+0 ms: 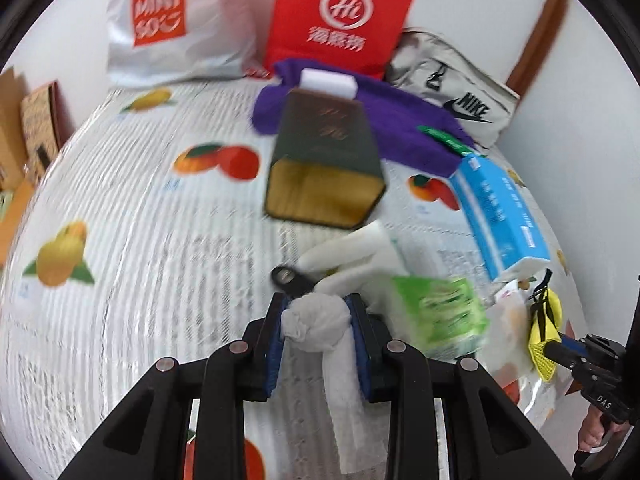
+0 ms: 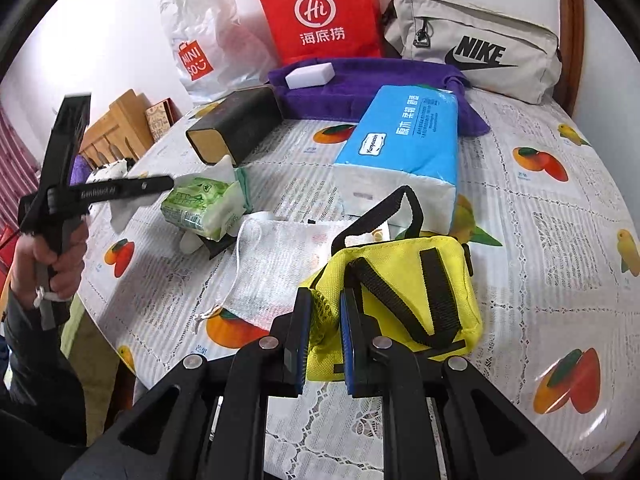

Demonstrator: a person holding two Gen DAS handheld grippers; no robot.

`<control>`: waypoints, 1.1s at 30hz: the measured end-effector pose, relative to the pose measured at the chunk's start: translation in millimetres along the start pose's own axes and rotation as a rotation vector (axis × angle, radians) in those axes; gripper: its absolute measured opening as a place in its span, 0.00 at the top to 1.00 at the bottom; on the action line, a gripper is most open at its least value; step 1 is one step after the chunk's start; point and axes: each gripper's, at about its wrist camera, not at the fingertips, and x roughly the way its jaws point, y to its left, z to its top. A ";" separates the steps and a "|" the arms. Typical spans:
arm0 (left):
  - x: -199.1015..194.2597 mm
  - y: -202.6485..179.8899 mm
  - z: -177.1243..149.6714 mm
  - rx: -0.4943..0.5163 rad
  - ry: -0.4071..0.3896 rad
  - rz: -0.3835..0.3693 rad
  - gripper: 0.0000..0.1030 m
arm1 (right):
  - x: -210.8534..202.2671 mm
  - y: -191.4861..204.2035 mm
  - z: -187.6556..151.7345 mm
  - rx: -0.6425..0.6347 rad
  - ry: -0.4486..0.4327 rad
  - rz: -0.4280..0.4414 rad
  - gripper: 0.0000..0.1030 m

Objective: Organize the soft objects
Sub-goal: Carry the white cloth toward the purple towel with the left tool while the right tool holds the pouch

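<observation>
My left gripper (image 1: 316, 312) is shut on a knotted white cloth (image 1: 316, 320) whose tail hangs down between the fingers. It is held above the table near a green tissue pack (image 1: 440, 316). In the right wrist view the left gripper (image 2: 160, 184) reaches in from the left beside the green pack (image 2: 204, 208). My right gripper (image 2: 324, 320) is shut on the mesh edge of a yellow pouch (image 2: 400, 296) with black straps, which rests on the table. The pouch also shows at the right of the left wrist view (image 1: 546, 336).
A blue tissue pack (image 2: 404, 140), a dark box (image 2: 236, 128), a purple towel (image 2: 360, 88) with a white sponge (image 2: 310, 75), a white mesh bag (image 2: 276, 264), a white glove (image 1: 352, 252), a red bag (image 2: 320, 12), a Miniso bag (image 2: 204, 36) and a Nike pouch (image 2: 476, 48) crowd the fruit-print tablecloth (image 2: 540, 240).
</observation>
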 end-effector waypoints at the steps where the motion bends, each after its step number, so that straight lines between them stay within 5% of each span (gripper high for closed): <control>1: 3.4 2.3 -2.5 -0.010 0.009 -0.010 0.72 | 1.0 1.1 0.3 -0.003 0.004 0.000 0.86; 14: 9.2 5.8 -6.2 -0.038 0.029 -0.020 0.72 | -4.5 9.6 15.5 -0.007 0.022 0.021 0.86; 33: -24.3 -10.0 62.1 -0.030 -0.068 -0.019 0.72 | -40.7 6.7 90.0 -0.065 -0.090 0.064 0.86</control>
